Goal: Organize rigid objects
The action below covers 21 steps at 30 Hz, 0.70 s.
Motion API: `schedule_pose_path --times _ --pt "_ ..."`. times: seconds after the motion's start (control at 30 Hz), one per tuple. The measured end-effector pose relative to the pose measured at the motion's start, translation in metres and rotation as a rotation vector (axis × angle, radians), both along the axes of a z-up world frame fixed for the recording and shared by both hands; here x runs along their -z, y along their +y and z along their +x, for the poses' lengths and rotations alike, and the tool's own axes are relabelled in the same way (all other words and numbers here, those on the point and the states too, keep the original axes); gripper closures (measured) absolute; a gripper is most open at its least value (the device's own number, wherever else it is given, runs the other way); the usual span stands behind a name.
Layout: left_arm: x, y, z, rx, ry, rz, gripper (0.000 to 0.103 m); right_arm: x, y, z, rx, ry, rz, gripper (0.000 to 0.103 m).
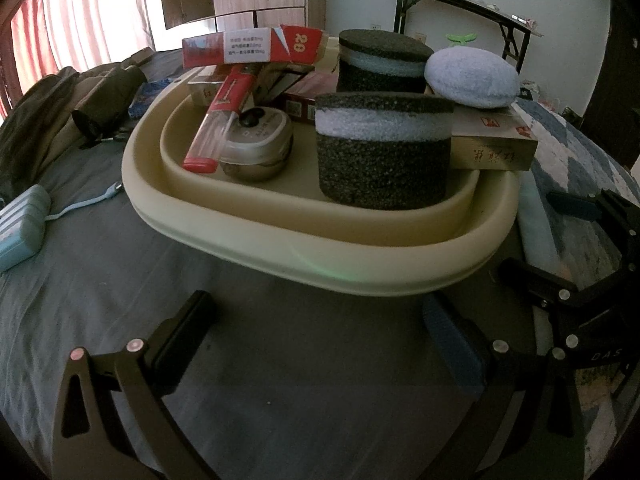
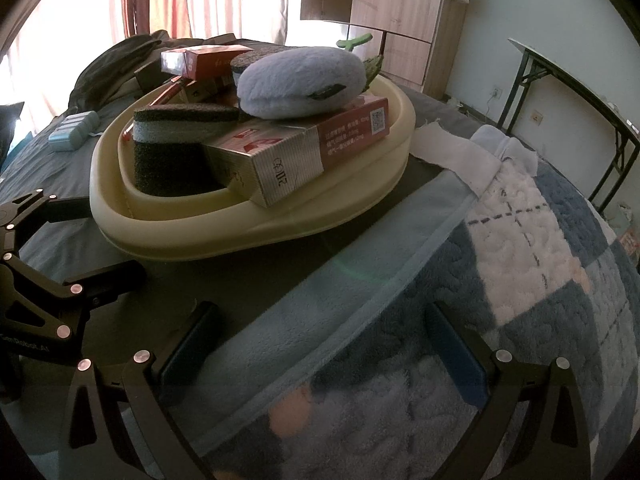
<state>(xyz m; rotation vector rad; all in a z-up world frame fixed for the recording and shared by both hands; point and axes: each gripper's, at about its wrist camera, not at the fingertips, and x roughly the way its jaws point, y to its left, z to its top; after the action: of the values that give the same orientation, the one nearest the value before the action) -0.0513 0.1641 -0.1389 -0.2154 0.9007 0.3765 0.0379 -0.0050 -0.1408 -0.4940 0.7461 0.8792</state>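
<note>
A cream oval tray (image 1: 320, 268) (image 2: 248, 228) sits on the bed. It holds two black foam cylinders (image 1: 384, 152) (image 2: 176, 152), red and white cartons (image 1: 256, 46) (image 2: 304, 144), a red-capped clear tube (image 1: 218, 120), a round metal tin (image 1: 256, 144) and a light blue plush pad (image 1: 472, 78) (image 2: 300, 80). My left gripper (image 1: 320, 332) is open and empty over the grey sheet, just in front of the tray. My right gripper (image 2: 324, 340) is open and empty over the blue blanket, right of the tray. Each gripper shows at the edge of the other's view.
A pale blue case (image 1: 22, 226) (image 2: 74, 130) with a cord lies left of the tray. Dark green clothing (image 1: 60, 108) is piled at the far left. A blue and white checked blanket (image 2: 500, 300) covers the right side. A folding table (image 2: 580, 100) stands by the wall.
</note>
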Motion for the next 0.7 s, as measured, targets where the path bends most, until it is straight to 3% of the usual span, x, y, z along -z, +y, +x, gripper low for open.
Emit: schedule_pose_path --times 0.7 --pt "0.0003 -0.0004 -0.0003 0.000 0.000 0.000 0.000 -0.0007 -0.0008 0.0010 0.000 0.000 0.000 0.000"
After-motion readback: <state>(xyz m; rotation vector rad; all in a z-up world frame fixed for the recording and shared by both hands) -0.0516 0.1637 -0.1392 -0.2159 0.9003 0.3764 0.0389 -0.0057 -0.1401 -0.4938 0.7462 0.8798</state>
